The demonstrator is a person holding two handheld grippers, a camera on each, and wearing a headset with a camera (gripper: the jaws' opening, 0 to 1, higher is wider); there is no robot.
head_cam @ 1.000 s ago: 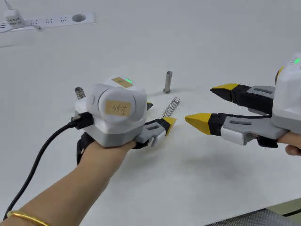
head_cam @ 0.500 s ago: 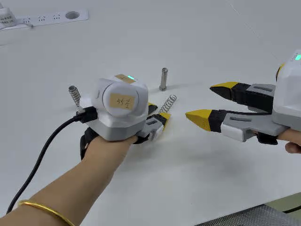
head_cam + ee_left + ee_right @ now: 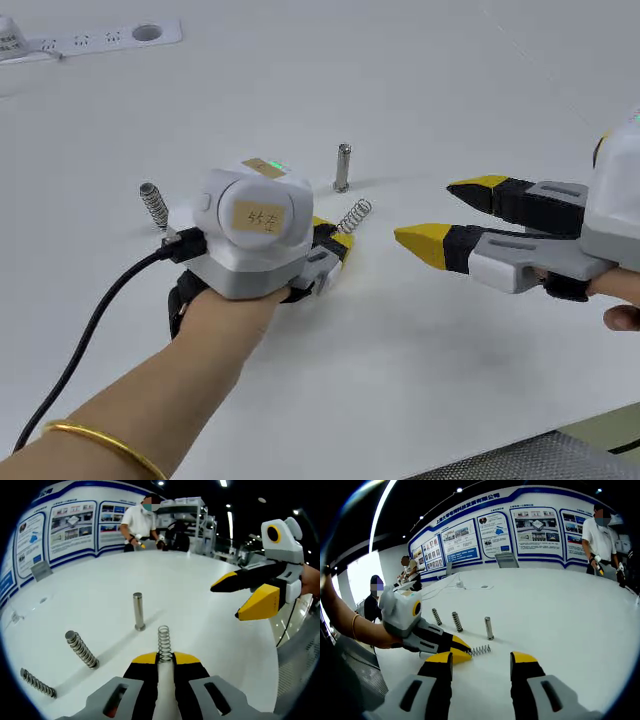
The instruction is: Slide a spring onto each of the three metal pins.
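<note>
In the head view, your left gripper holds a spring near the bare pin on the tabletop. In the left gripper view, your fingers are clamped on the spring's end. In the right gripper view, your right gripper has its fingers apart, holding nothing.

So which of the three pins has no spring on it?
The smooth pin nearest the held spring; the other two pins wear springs.

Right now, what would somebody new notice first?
Front and centre, the left gripper pinches a spring by one end. Just beyond it stands a bare pin. The right gripper hovers open to their right.
</note>
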